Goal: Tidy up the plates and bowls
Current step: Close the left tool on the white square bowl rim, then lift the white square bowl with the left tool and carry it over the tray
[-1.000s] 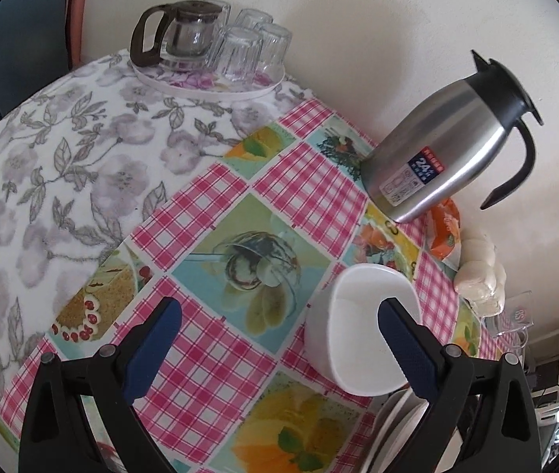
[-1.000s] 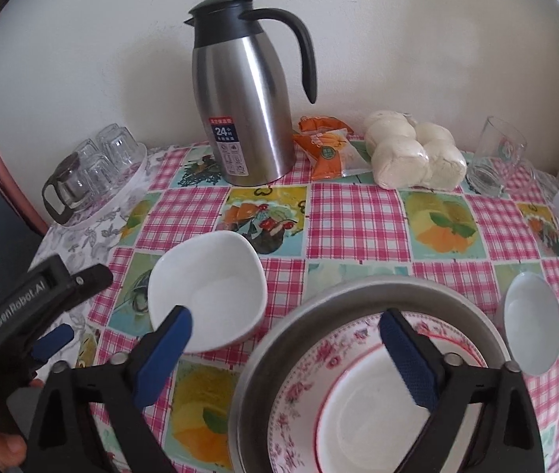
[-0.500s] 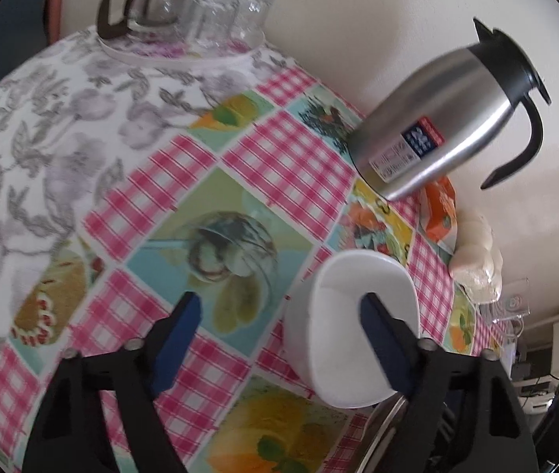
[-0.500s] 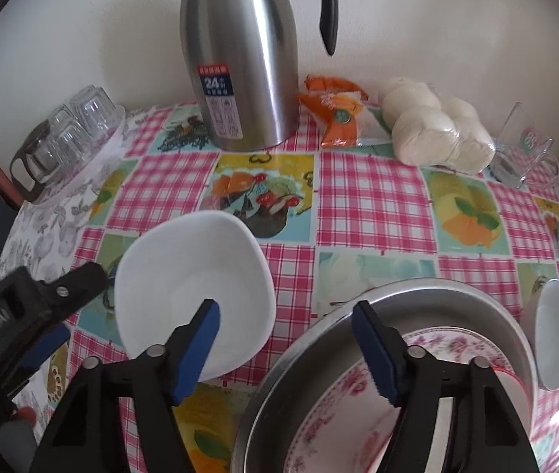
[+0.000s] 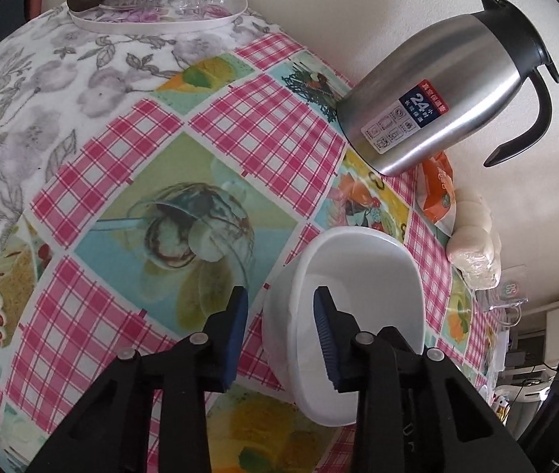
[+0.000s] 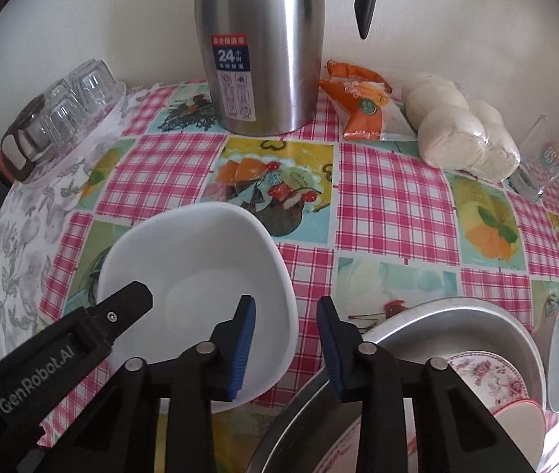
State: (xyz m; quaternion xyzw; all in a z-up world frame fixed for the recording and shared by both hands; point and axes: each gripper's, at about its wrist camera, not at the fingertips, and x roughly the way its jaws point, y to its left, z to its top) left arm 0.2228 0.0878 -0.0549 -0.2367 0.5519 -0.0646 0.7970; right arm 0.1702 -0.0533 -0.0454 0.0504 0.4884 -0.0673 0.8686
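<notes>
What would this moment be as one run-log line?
phase: grasping | left claw: closing, astride near rim of white bowl, one pad inside | right claw: closing, astride same bowl's rim beside metal basin | bowl on table

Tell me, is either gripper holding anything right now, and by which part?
Nothing yet. Both grippers, left and right, straddle opposite rims of the white bowl, jaws closing, pads not pressing.

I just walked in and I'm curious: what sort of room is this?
Most likely a home dining or kitchen table: a patterned tablecloth, a steel thermos jug, a white bowl and a bag of steamed buns.
</notes>
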